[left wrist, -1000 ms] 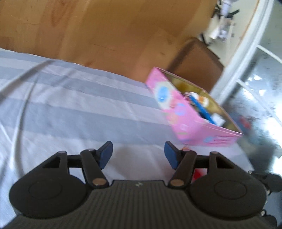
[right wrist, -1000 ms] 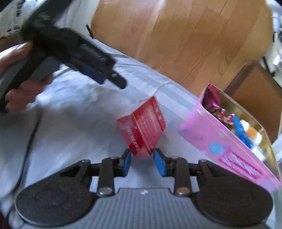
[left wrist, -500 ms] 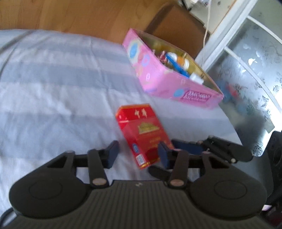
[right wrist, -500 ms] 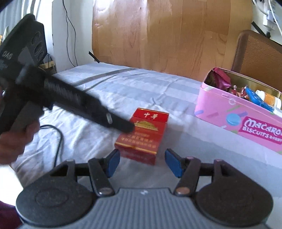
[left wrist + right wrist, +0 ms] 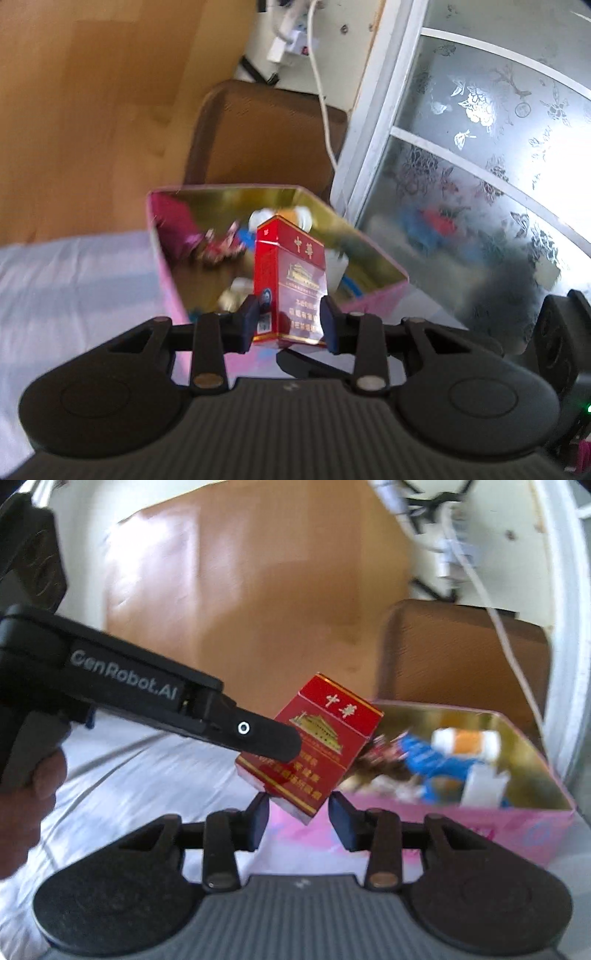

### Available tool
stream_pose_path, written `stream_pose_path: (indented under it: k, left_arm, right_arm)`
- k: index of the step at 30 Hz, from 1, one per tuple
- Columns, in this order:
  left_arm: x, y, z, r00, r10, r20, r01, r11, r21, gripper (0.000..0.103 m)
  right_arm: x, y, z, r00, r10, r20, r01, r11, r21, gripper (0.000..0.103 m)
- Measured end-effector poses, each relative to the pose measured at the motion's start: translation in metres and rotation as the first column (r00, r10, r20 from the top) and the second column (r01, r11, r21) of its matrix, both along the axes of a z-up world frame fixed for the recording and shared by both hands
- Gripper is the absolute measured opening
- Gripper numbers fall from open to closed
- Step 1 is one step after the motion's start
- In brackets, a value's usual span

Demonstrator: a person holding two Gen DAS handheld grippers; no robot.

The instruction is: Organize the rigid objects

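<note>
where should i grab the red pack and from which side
Take the red pack across its two broad flat faces near the bottom end, coming in from its base. Those faces are parallel and close together, so pads sit flush. The left claw, whose jaws have just been closing on the pack, holds it so, lid end toward the pink tin.

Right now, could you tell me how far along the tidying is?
Done: several items already lie in the pink tin. In hand: the left gripper, its jaws just closed further, clamps the red pack in the air before the tin. The right gripper, also just closing, flanks its lower corner; contact is unclear. Left: drop the pack into the tin.
</note>
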State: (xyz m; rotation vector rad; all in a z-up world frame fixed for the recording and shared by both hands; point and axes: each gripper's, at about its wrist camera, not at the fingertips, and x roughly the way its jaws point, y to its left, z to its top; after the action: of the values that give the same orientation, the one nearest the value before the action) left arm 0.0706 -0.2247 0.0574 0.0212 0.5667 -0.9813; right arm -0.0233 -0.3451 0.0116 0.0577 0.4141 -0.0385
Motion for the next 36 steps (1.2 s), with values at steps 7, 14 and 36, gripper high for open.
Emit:
stream_pose_path:
  k: [7,14,36]
  left_arm:
    - [0.039,-0.048,-0.013,0.999,0.035,0.012,-0.036,0.995,0.089,0.037]
    - [0.040,-0.056,-0.024,0.962,0.211,0.174,-0.247,0.941,0.229,0.046]
    - [-0.076,0.047,-0.013,0.913,0.270,0.305,-0.332,0.927,0.175,0.097]
  right_arm:
    - [0.047,-0.052,-0.007,0.995,-0.098,-0.002,0.098,0.994,0.046,0.035]
    - [0.068,-0.080,-0.029,0.954,-0.295,-0.047,0.299,0.949,0.104,0.035]
    - [-0.094,0.004,0.008,0.962,-0.254,0.095,0.222,0.938,0.266,0.047]
